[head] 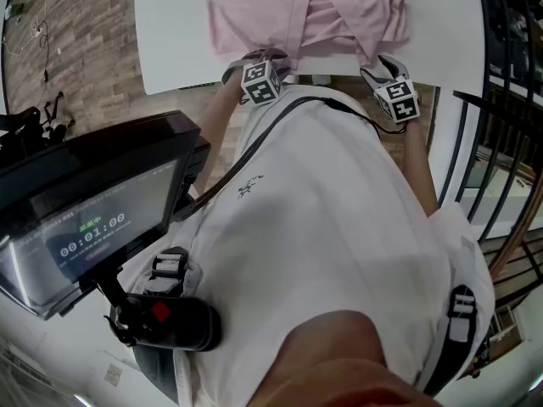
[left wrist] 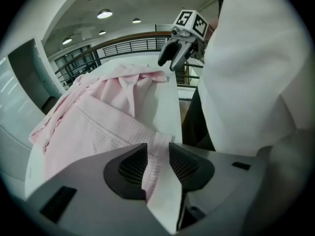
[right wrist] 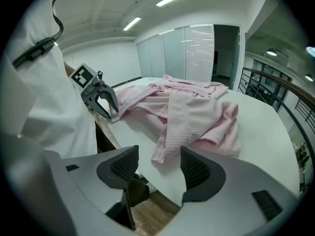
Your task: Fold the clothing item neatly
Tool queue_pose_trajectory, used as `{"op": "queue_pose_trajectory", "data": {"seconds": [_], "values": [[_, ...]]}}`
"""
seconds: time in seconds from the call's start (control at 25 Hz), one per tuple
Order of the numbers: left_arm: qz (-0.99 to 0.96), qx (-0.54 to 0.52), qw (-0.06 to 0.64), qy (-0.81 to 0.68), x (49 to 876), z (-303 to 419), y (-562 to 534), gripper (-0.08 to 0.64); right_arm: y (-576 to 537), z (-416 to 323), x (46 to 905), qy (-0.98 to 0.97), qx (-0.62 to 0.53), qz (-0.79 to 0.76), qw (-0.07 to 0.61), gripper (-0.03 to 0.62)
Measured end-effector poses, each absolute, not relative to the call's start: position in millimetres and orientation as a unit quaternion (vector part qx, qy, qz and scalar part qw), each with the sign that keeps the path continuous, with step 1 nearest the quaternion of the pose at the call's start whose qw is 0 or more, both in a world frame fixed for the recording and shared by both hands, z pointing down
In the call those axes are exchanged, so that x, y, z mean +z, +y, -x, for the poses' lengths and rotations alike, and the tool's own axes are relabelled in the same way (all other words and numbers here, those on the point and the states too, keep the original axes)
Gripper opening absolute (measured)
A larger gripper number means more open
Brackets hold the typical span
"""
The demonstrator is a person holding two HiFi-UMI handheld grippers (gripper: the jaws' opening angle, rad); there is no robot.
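Your left gripper [left wrist: 157, 157] has its jaws partly spread, and a strip of the pink garment [left wrist: 98, 122] runs down through the gap between the two ribbed pads [left wrist: 132, 166]. The cloth lies flat-faced in that gap rather than pinched thin, so the pads do not look pressed onto it. Beyond that gripper's tips the rest of the garment spreads away in loose folds over the white table [left wrist: 168, 100], and your right gripper [left wrist: 168, 62] hangs farther off, up and to its right, at the table's near edge. Your right gripper [right wrist: 160, 163] stands with its jaws wide apart and nothing between them. Just ahead of its tips a folded hem of the garment [right wrist: 197, 112] lies on the table [right wrist: 266, 132], close to the edge, with the bulk of the cloth heaped beyond. To its left, your left gripper [right wrist: 106, 106] sits at the garment's corner. From the head view both grippers, left [head: 261, 58] and right [head: 379, 64], point down at the near edge of the garment [head: 339, 15], one toward each lower corner, with your white shirt [head: 339, 227] filling the space below them.
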State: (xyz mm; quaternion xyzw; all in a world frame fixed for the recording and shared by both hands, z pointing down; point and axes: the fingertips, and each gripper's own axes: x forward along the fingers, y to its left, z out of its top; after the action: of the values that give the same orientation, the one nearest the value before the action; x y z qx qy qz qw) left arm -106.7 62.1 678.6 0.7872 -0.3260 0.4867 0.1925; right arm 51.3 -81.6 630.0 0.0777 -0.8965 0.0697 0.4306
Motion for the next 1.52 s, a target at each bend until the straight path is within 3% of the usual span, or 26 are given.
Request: {"op": "queue_pose_trajectory", "data": {"seconds": [0.2, 0.24, 0.28, 0.48, 0.52, 0.6, 0.84, 1.04, 1.24, 1.52], "values": [[-0.787, 0.484, 0.214, -0.316, 687, 109, 64, 0.133, -82, -54, 634, -0.893, 0.075, -0.078, 0.438, 0.268], [-0.786, 0.480, 0.218, -0.324, 686, 111, 62, 0.122, -83, -53, 637, -0.891, 0.080, -0.079, 0.439, 0.268], [-0.784, 0.475, 0.223, -0.333, 685, 113, 60, 0.056, -83, -52, 640, -0.890, 0.087, -0.082, 0.440, 0.267], [-0.783, 0.457, 0.214, -0.364, 662, 120, 47, 0.051, -87, -49, 659, -0.880, 0.132, -0.116, 0.442, 0.264], [-0.784, 0.448, 0.209, -0.375, 652, 122, 42, 0.051, -90, -51, 662, -0.876, 0.128, -0.125, 0.448, 0.216], [-0.785, 0.431, 0.196, -0.399, 631, 130, 31, 0.051, -96, -55, 668, -0.867, 0.103, -0.139, 0.466, 0.028], [-0.769, 0.429, 0.128, -0.456, 567, 170, -8, 0.051, -124, -43, 608, -0.840, -0.118, -0.117, 0.517, 0.023], [-0.746, 0.454, 0.077, -0.481, 529, 210, -56, 0.051, -179, 4, 526, -0.801, -0.310, -0.127, 0.497, 0.023], [-0.720, 0.480, 0.049, -0.499, 518, 254, -108, 0.051, -230, 69, 492, -0.784, -0.395, -0.116, 0.464, 0.023], [-0.683, 0.513, 0.037, -0.518, 540, 301, -162, 0.051, -255, 144, 529, -0.765, -0.454, -0.035, 0.456, 0.023]]}}
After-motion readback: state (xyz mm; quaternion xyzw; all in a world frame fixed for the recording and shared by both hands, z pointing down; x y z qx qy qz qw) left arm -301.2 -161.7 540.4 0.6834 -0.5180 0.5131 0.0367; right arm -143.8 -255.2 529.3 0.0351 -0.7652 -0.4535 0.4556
